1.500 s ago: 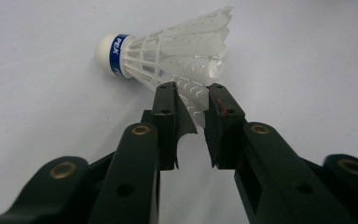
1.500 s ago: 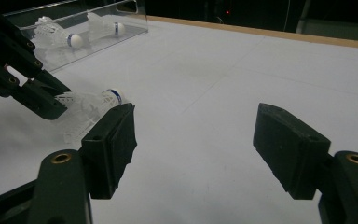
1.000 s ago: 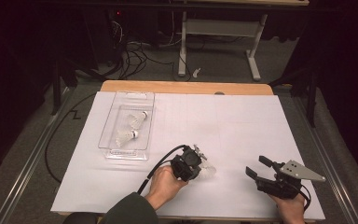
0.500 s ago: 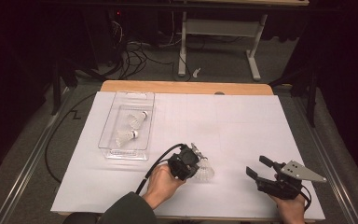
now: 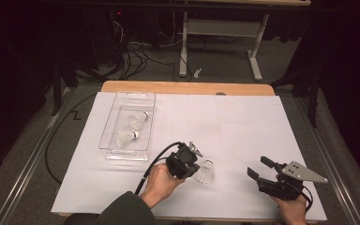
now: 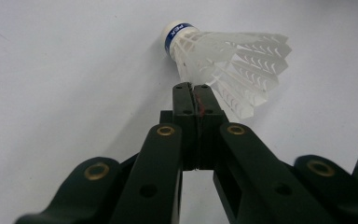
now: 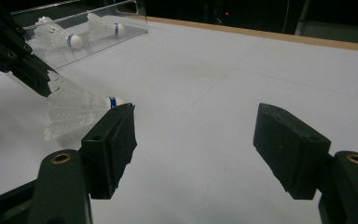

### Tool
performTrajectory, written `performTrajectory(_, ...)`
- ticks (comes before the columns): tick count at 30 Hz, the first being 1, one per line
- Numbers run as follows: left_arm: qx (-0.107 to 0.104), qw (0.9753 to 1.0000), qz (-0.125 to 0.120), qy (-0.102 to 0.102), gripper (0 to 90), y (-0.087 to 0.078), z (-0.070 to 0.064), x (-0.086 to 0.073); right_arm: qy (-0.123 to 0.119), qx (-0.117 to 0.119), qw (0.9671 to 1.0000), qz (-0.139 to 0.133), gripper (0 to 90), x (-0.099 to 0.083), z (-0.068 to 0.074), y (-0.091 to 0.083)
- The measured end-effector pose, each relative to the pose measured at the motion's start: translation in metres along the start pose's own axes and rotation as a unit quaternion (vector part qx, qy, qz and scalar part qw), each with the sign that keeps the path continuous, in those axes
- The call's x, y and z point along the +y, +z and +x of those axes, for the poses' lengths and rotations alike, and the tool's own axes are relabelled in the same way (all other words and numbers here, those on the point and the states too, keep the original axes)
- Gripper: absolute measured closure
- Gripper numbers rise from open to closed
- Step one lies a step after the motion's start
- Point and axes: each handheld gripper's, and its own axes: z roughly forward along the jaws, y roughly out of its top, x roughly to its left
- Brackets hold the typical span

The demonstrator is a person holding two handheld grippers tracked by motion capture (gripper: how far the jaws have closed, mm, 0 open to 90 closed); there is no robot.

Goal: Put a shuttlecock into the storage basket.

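A white shuttlecock (image 5: 205,172) with a blue-banded cork is at the front middle of the white table. My left gripper (image 5: 195,168) is right beside it on its left. In the left gripper view the jaws (image 6: 195,89) are pressed together, pinching the edge of the shuttlecock's (image 6: 223,60) feather skirt. My right gripper (image 5: 258,166) rests near the front right edge, open, with nothing between its jaws (image 7: 200,135). From there the shuttlecock (image 7: 74,109) shows to the left, held by the other gripper's black jaws.
A clear plastic tray (image 5: 122,153) stands at the left of the table with two more shuttlecocks (image 5: 138,120) (image 5: 126,137) in it. A black cable (image 5: 154,161) trails from the left gripper. White paper (image 5: 234,122) covers the table up to a wooden strip at the back.
The left gripper and its shuttlecock have shifted very slightly at the front middle. The right gripper has stayed still and open.
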Motion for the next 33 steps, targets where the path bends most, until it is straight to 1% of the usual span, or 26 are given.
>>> performTrajectory(2,-0.001,1.0000,-0.005,-0.002,90.0,-0.001,0.000,0.000,0.000,0.000,1.0000,0.000,30.2,0.000,0.000,0.000)
performTrajectory(8,-0.007,0.9999,-0.015,0.001,90.0,-0.004,0.002,-0.001,0.000,-0.001,1.0000,-0.001,30.1,0.000,0.000,0.000)
performTrajectory(11,-0.010,0.9997,-0.024,-0.002,90.0,-0.007,0.003,-0.002,0.001,-0.001,1.0000,-0.002,30.1,0.000,-0.001,-0.001)
performTrajectory(13,-0.013,0.9993,-0.036,-0.005,90.0,-0.011,0.003,-0.003,0.001,0.000,1.0000,-0.003,30.1,0.000,0.000,-0.001)
performTrajectory(21,-0.019,0.9985,-0.051,-0.004,90.0,-0.019,0.007,-0.006,-0.003,0.000,1.0000,-0.003,30.2,0.000,0.000,-0.001)
performTrajectory(26,-0.027,0.9975,-0.065,-0.013,90.0,-0.021,0.011,-0.006,-0.001,-0.001,1.0000,-0.005,30.2,0.001,0.001,-0.002)
performTrajectory(30,-0.032,0.9969,-0.070,-0.016,90.0,-0.023,0.014,-0.006,0.002,-0.002,1.0000,-0.006,30.1,0.000,0.000,-0.002)
performTrajectory(33,-0.030,0.9966,-0.075,-0.018,90.0,-0.026,0.016,-0.005,0.000,-0.001,1.0000,-0.005,30.1,0.000,0.000,-0.002)
